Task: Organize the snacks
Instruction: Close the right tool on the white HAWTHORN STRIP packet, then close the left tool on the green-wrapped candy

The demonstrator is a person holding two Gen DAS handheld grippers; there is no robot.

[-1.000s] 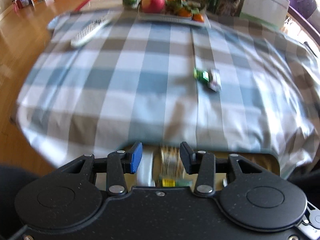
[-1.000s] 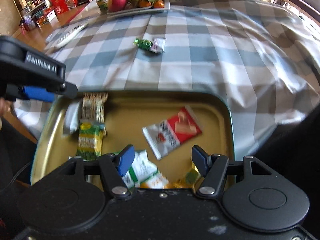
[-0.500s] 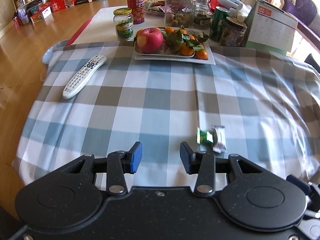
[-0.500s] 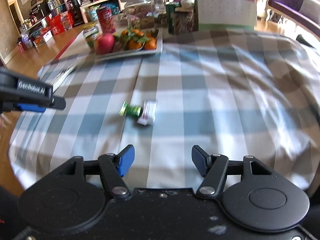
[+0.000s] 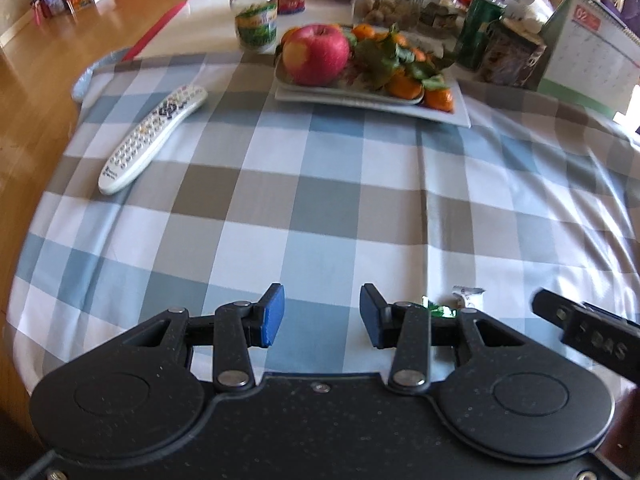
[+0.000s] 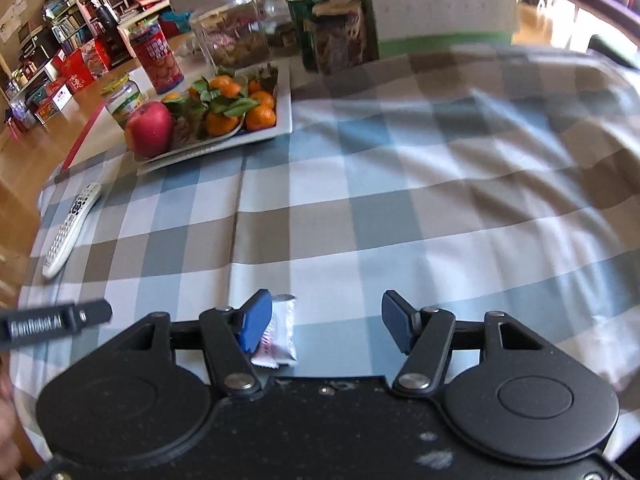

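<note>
A small white snack packet (image 6: 280,334) lies on the checked tablecloth just inside the left finger of my right gripper (image 6: 326,326), which is open and empty. In the left wrist view the same white packet (image 5: 468,295) and a green packet (image 5: 438,309) peek out just right of my left gripper (image 5: 322,316), partly hidden by its right finger. The left gripper is open and empty over bare cloth. The right gripper's body (image 5: 592,338) shows at the lower right of the left wrist view. The snack tray is out of view.
A white remote (image 5: 154,138) lies at the left. A white plate (image 5: 372,98) with an apple (image 5: 316,54) and tangerines stands at the back, with jars, cans and a desk calendar (image 5: 588,52) behind it. The tablecloth (image 6: 400,216) is creased at the right.
Both grippers have moved forward from the tray and low over the cloth toward the two packets. The packets now sit at the fingers. Both jaws stay open.
</note>
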